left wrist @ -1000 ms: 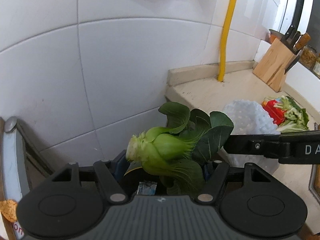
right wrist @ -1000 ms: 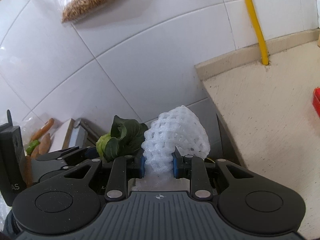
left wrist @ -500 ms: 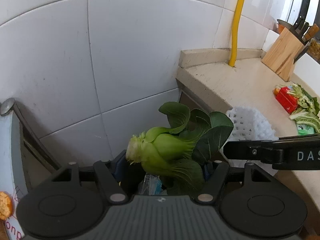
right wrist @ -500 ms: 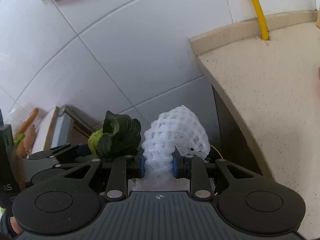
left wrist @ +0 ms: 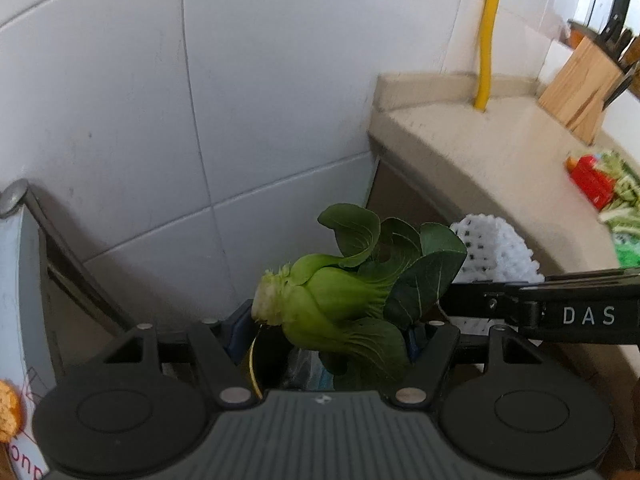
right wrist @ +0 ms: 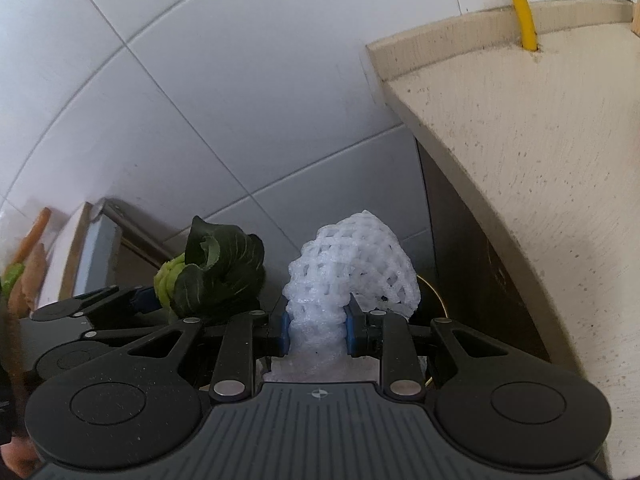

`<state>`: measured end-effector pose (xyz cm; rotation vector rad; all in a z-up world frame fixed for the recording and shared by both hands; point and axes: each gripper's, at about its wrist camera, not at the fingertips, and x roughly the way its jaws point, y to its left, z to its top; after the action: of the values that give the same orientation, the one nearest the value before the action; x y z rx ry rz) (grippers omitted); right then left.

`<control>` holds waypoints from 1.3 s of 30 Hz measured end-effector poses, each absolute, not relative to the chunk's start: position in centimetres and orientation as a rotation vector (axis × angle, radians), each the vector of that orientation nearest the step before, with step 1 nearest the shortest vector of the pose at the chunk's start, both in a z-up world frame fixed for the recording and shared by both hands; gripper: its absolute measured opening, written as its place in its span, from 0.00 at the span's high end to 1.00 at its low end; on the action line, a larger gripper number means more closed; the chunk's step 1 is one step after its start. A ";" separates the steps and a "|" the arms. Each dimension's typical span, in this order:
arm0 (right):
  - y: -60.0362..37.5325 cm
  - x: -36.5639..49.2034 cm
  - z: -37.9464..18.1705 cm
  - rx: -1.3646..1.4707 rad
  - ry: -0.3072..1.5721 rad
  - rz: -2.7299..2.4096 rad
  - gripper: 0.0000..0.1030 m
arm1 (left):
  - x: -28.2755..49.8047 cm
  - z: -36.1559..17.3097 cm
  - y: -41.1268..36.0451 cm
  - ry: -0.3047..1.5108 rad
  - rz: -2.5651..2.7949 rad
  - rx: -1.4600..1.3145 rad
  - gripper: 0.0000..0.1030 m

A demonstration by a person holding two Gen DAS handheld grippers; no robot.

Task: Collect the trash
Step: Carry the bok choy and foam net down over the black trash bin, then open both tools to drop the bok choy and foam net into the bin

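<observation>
Since a second ago both of my grippers have tipped further down toward the gap beside the surface; the wall tiles have slid up in both views and more of the dark space below now shows.

My left gripper (left wrist: 328,330) is clamped on a bok choy (left wrist: 340,304), its pale cut stem toward the left finger and its dark leaves spreading toward the right one. Just under it, between the fingers, I see a dark opening with a thin yellow rim (left wrist: 253,364) and something bluish inside, too dim to name. Just right of this gripper lies the arm of my right gripper (right wrist: 316,330), which is pinched tight on a white foam net (right wrist: 352,272); the net bulges out ahead of the blue pads (right wrist: 285,330) and leans right. From the right view, the bok choy sits just left of the net, close but apart.

Further off to the right is the beige surface (left wrist: 500,152), with a red packet (left wrist: 590,178) and green scraps (left wrist: 624,208) on it. Beyond stand a knife block (left wrist: 580,84) and a yellow pipe (left wrist: 489,36) against the white tiled wall (left wrist: 280,80).
</observation>
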<state>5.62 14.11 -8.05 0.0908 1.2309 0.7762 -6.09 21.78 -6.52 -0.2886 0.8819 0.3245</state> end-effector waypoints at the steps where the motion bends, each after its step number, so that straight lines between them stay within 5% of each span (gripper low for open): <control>1: 14.1 5.6 -8.1 0.091 1.236 0.771 0.69 | -5.8 -6.7 21.8 0.893 0.327 -0.283 0.39; 39: 16.2 7.2 -9.5 0.061 1.282 0.743 0.65 | -4.1 -8.7 22.9 1.013 0.393 -0.308 0.38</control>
<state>7.22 16.16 -9.46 0.0611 1.2820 0.7430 -4.06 22.94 -8.69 -0.3076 1.0132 0.3929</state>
